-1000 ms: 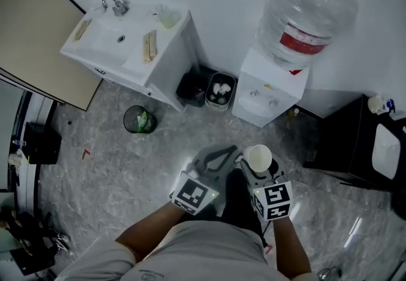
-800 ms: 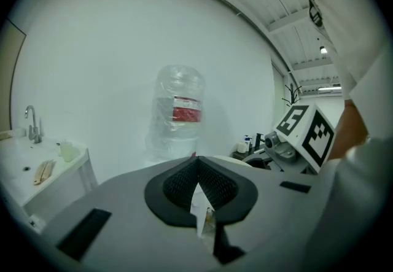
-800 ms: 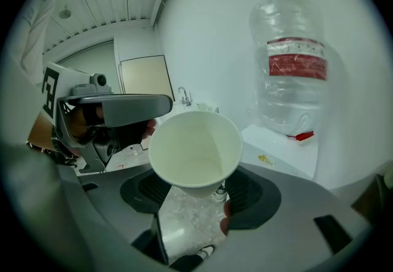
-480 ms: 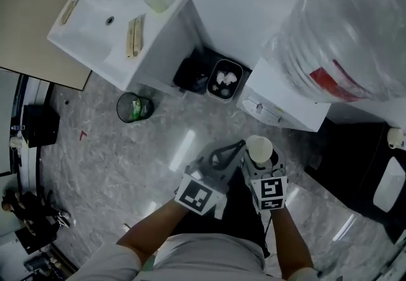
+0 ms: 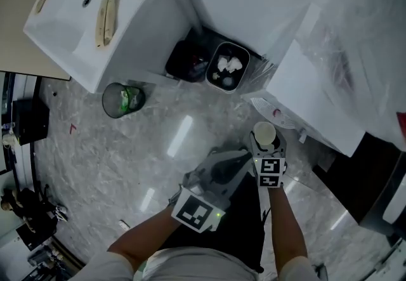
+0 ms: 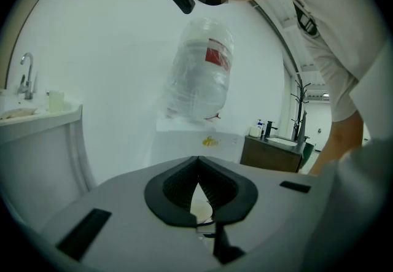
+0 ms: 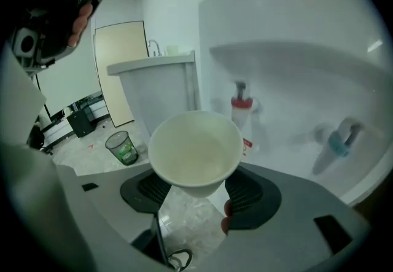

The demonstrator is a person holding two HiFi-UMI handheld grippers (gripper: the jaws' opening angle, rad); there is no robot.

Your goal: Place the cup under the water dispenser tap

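A white paper cup [image 5: 264, 133] stands upright between the pads of my right gripper [image 5: 266, 146], which is shut on it. In the right gripper view the cup [image 7: 195, 151] is empty and sits in front of the white water dispenser [image 7: 295, 80], close to its red tap [image 7: 241, 105]. The blue tap [image 7: 339, 142] is further right. From the head view the cup is just in front of the dispenser's drip tray [image 5: 274, 113]. My left gripper [image 5: 243, 155] is shut and empty, left of the cup. The left gripper [image 6: 198, 161] faces the dispenser's big water bottle [image 6: 202, 71].
A white sink cabinet [image 5: 95, 13] stands at the upper left, with a mesh waste bin [image 5: 122, 99] beside it. Two black bins [image 5: 222, 70] fill the gap between cabinet and dispenser. A dark cabinet [image 5: 374, 191] is at the right. The floor is grey marble.
Both grippers have sunk and moved toward the dispenser. The cup has come close to the drip tray and taps. The right gripper has kept its hold on the cup.
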